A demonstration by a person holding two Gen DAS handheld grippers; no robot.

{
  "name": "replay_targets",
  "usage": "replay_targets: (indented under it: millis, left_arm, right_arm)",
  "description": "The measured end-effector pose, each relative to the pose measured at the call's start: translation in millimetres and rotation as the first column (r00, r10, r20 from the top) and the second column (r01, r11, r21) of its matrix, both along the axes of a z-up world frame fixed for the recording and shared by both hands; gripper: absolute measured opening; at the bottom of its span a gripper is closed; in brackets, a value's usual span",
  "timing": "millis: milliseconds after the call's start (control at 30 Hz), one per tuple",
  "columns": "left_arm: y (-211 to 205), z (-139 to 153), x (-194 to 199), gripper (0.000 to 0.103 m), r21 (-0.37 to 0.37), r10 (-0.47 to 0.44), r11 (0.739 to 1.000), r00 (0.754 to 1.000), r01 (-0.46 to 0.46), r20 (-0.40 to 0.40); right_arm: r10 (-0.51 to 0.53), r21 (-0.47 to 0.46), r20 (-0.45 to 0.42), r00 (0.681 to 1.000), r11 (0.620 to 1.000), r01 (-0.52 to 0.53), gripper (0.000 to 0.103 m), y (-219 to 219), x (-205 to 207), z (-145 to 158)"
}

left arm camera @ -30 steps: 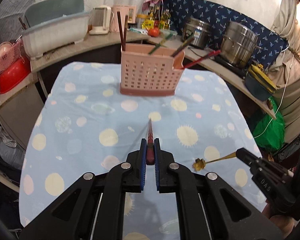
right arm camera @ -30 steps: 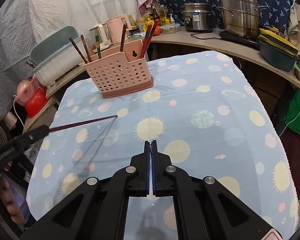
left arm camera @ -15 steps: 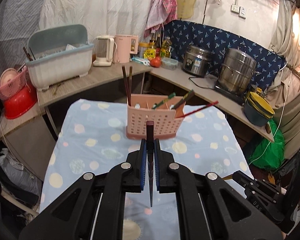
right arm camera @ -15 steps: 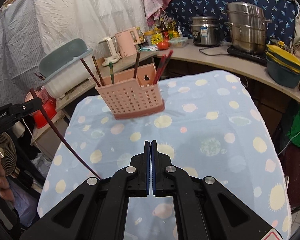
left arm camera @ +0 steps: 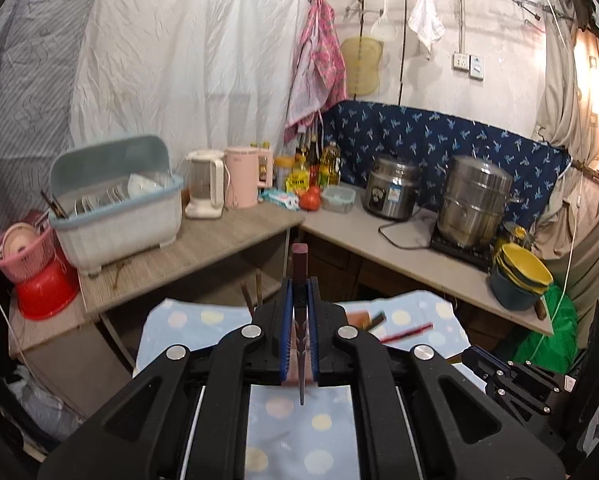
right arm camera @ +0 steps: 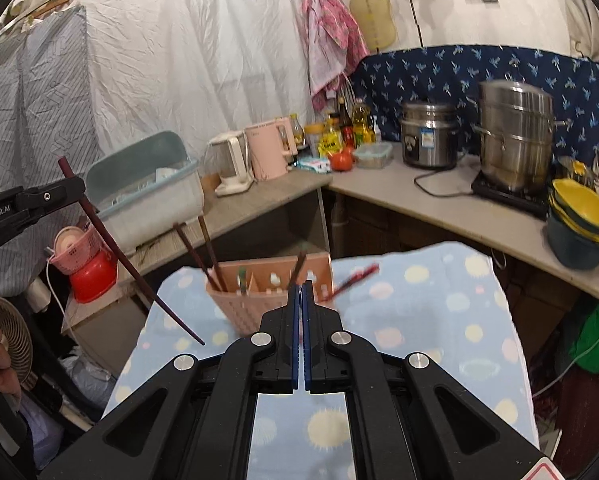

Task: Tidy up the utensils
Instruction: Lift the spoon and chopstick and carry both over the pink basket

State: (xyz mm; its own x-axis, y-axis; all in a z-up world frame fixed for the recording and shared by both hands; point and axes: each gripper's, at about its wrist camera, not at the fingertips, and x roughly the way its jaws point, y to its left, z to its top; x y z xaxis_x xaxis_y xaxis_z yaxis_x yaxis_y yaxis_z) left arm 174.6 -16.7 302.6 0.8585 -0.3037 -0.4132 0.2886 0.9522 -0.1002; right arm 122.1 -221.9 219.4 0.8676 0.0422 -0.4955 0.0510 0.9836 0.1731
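Chopstick [left arm camera: 300, 272], dark reddish-brown, sits pinched between the blue pads of the left gripper [left arm camera: 300, 292]; its blunt end pokes up past the fingertips and its thin tip hangs below them, over the blue spotted tablecloth [left arm camera: 291, 440]. In the right wrist view the same stick [right arm camera: 131, 264] slants from the left gripper's tip down toward the cloth, its point in the air beside the pink utensil basket [right arm camera: 267, 292]. The right gripper [right arm camera: 302, 292] has its pads pressed together; whether anything thin is caught between them cannot be told. Just beyond its fingertips the basket stands on the tablecloth [right arm camera: 439, 320], holding several upright and leaning chopsticks. Behind the table runs a corner counter [right arm camera: 399, 196] with a dish rack [right arm camera: 147, 188], a pink kettle [right arm camera: 267, 148], a tomato [right arm camera: 341, 160] and two steel pots [right arm camera: 515, 136]
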Motion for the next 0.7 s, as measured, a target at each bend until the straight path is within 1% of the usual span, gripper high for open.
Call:
replay_targets:
  millis: [167, 300, 467, 533, 700]
  left_arm:
    - [-7, 21, 31, 0.007, 0.007, 0.019, 1.000, 0.999, -0.019, 0.043]
    - [-13, 23, 54, 0.007, 0.015, 0.020, 1.000, 0.998, -0.021, 0.057]
    - [-16, 8, 84, 0.007, 0.026, 0.036, 0.999, 0.999, -0.037, 0.033]
    - [-15, -1, 95, 0.007, 0.025, 0.039, 0.999, 0.999, -0.039, 0.016]
    - [-19, -27, 114, 0.007, 0.046, 0.045, 0.998, 0.999, -0.044, -0.025]
  right_arm:
    - [0.003, -0.017, 0.027, 1.000, 1.000, -0.003, 0.002, 3, 34, 21]
    - [0.018, -0.031, 0.025, 1.000, 0.999, -0.017, 0.002, 10, 61, 25]
    - [0.030, -0.037, -0.013, 0.999, 0.999, -0.031, 0.002, 21, 92, 12]
    - [0.035, -0.041, -0.035, 0.999, 0.998, -0.037, 0.002, 25, 103, 4]
    - [0.043, -0.057, -0.088, 0.995, 0.997, -0.049, 0.002, 36, 122, -21]
